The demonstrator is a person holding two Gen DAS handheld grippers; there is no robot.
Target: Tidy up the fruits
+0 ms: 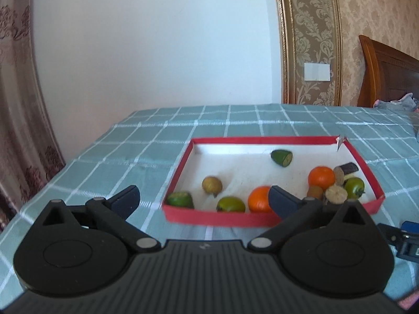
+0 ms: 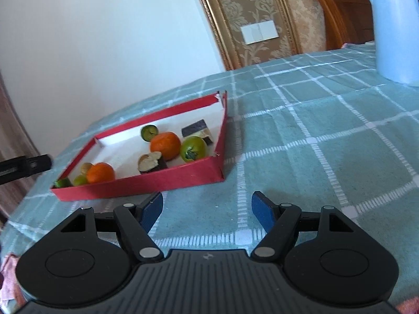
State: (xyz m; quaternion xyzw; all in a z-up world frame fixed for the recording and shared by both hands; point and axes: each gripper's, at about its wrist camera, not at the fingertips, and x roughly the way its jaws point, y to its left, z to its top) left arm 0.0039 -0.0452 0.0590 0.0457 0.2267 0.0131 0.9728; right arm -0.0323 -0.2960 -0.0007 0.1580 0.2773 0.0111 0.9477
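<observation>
Fruits fill the red tray (image 1: pixel 217 218), which sits on the bench under a green checked cloth (image 1: pixel 146 141). In my left wrist view the tray takes the centre right of the frame. Along its near wall lie a cut green piece (image 1: pixel 180 199), a green fruit (image 1: pixel 231 204) and an orange (image 1: pixel 259 199); a yellowish fruit (image 1: pixel 212 184) sits just behind them. A second orange (image 1: pixel 321 177) is at the right, pressed into a cluster with a green tomato (image 1: pixel 354 188), pale cut pieces and a dark block (image 1: pixel 349 168). A halved green fruit (image 1: pixel 281 157) lies apart, near the far wall.

My left claw (image 1: pixel 204 198) is spread wide and grips nothing, hovering in front of the tray's near wall.

My right claw (image 2: pixel 207 209) is also wide and grips nothing, over bare cloth at the lower centre of its view, just beside the tray's near right corner. A pale blue kettle (image 2: pixel 392 26) stands at the upper right of that frame.
</observation>
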